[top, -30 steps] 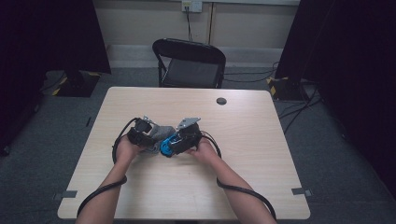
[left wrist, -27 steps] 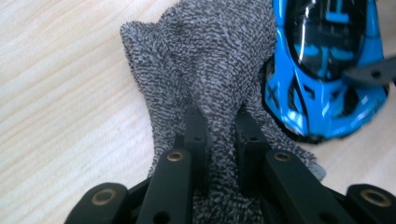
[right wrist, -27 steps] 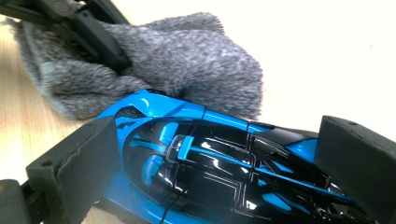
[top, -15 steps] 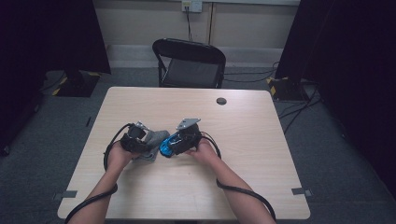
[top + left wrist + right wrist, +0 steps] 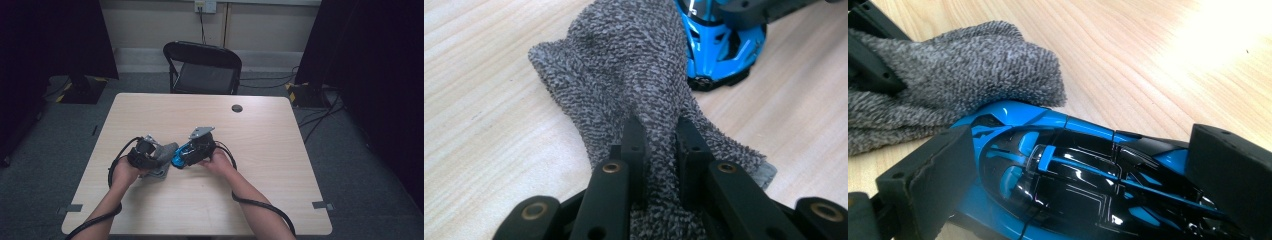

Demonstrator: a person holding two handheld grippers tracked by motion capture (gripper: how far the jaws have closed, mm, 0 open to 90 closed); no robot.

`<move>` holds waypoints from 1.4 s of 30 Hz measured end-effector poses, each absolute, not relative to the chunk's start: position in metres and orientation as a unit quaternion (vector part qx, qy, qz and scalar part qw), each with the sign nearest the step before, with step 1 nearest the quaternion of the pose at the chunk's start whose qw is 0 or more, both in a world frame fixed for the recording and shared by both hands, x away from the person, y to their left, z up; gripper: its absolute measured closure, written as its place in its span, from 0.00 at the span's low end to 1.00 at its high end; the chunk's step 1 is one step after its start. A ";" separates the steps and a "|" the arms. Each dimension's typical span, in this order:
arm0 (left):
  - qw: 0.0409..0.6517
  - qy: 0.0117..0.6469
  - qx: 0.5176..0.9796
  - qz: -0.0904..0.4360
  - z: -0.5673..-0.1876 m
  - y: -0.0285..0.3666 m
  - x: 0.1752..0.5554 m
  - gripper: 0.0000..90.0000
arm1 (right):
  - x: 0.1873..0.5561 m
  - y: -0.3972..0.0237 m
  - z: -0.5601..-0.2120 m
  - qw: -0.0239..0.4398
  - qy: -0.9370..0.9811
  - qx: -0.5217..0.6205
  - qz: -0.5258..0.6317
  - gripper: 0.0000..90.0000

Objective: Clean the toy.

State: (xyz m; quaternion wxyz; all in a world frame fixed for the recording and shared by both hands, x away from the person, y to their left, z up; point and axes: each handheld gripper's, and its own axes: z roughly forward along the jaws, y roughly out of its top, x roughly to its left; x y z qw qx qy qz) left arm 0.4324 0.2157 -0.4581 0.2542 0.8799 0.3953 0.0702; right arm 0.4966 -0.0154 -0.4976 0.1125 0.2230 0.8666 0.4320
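High view: the left tongs (image 5: 161, 156) now sit lower and nearer the person than a second ago, having drawn the grey cloth (image 5: 165, 159) back along the tabletop (image 5: 280, 150). The right tongs (image 5: 186, 156) occupy the same spot as before, with the blue toy car (image 5: 179, 158) in them. Judgement: this reads as one wiping stroke across the car, and further strokes are probably needed.

Left gripper view: the left tongs (image 5: 659, 150) are closed narrow, both jaws pinching a bunched fold of the cloth (image 5: 624, 70). The free end of the cloth lies on the tabletop (image 5: 484, 125) and reaches the car (image 5: 719, 45), which is held by the other tongs.

Right gripper view: the right tongs (image 5: 1073, 175) stand fairly wide, one jaw pressed against each side of the car (image 5: 1068, 170). The car rests low on the tabletop (image 5: 1158, 60), and the cloth (image 5: 958, 85) touches its far end.
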 end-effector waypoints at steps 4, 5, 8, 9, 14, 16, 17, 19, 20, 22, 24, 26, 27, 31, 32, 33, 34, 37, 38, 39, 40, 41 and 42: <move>0.260 0.392 0.880 0.065 -0.459 0.218 0.427 0.87 | 0.496 -0.016 -0.498 0.115 0.865 0.223 0.435 0.00; 0.260 0.391 0.881 0.065 -0.458 0.219 0.426 0.87 | 0.497 -0.016 -0.498 0.115 0.865 0.222 0.435 0.00; 0.263 0.393 0.878 0.068 -0.455 0.223 0.422 0.87 | 0.497 -0.016 -0.499 0.115 0.864 0.222 0.437 0.00; 0.264 0.396 0.877 0.071 -0.454 0.225 0.421 0.86 | 0.497 -0.016 -0.499 0.115 0.864 0.221 0.437 0.00; 0.277 0.411 0.864 0.090 -0.443 0.237 0.424 0.86 | 0.496 -0.016 -0.498 0.113 0.865 0.223 0.434 0.00; 0.283 0.420 0.856 0.101 -0.436 0.242 0.428 0.86 | 0.496 -0.016 -0.498 0.114 0.865 0.223 0.436 0.00; 0.287 0.421 0.854 0.105 -0.434 0.243 0.431 0.86 | 0.496 -0.016 -0.498 0.114 0.865 0.223 0.435 0.00; 0.288 0.420 0.854 0.111 -0.431 0.244 0.436 0.86 | 0.496 -0.015 -0.498 0.113 0.865 0.224 0.434 0.00; 0.286 0.422 0.852 0.118 -0.430 0.244 0.439 0.86 | 0.497 -0.015 -0.498 0.113 0.866 0.223 0.434 0.00; 0.291 0.426 0.848 0.122 -0.428 0.244 0.447 0.85 | 0.496 -0.016 -0.498 0.113 0.865 0.224 0.434 0.00; 0.293 0.426 0.847 0.127 -0.427 0.243 0.454 0.85 | 0.496 -0.016 -0.498 0.113 0.865 0.224 0.434 0.00; 0.295 0.429 0.844 0.132 -0.427 0.239 0.461 0.85 | 0.496 -0.016 -0.498 0.113 0.865 0.225 0.435 0.00; 0.294 0.428 0.844 0.133 -0.427 0.237 0.465 0.85 | 0.496 -0.016 -0.498 0.113 0.865 0.224 0.434 0.00; 0.298 0.427 0.843 0.136 -0.430 0.228 0.481 0.85 | 0.497 -0.016 -0.498 0.112 0.865 0.222 0.436 0.00; 0.298 0.429 0.841 0.138 -0.430 0.225 0.486 0.85 | 0.497 -0.016 -0.498 0.112 0.865 0.222 0.436 0.00; 0.300 0.429 0.841 0.138 -0.431 0.222 0.490 0.85 | 0.497 -0.016 -0.498 0.112 0.865 0.223 0.436 0.00; 0.297 0.426 0.843 0.140 -0.431 0.219 0.494 0.85 | 0.497 -0.016 -0.498 0.111 0.865 0.223 0.436 0.00; 0.289 0.417 0.849 0.147 -0.434 0.208 0.505 0.85 | 0.497 -0.016 -0.498 0.111 0.865 0.222 0.436 0.00; 0.287 0.414 0.851 0.148 -0.435 0.206 0.507 0.85 | 0.497 -0.017 -0.498 0.111 0.865 0.221 0.436 0.00; 0.289 0.412 0.851 0.149 -0.437 0.203 0.510 0.85 | 0.497 -0.017 -0.498 0.111 0.865 0.221 0.436 0.00; 0.287 0.409 0.853 0.151 -0.438 0.201 0.513 0.85 | 0.497 -0.017 -0.498 0.110 0.865 0.221 0.436 0.00; 0.284 0.406 0.855 0.155 -0.440 0.198 0.517 0.85 | 0.497 -0.017 -0.498 0.111 0.865 0.221 0.436 0.00; 0.284 0.406 0.855 0.154 -0.441 0.196 0.519 0.85 | 0.497 -0.017 -0.499 0.111 0.865 0.220 0.438 0.00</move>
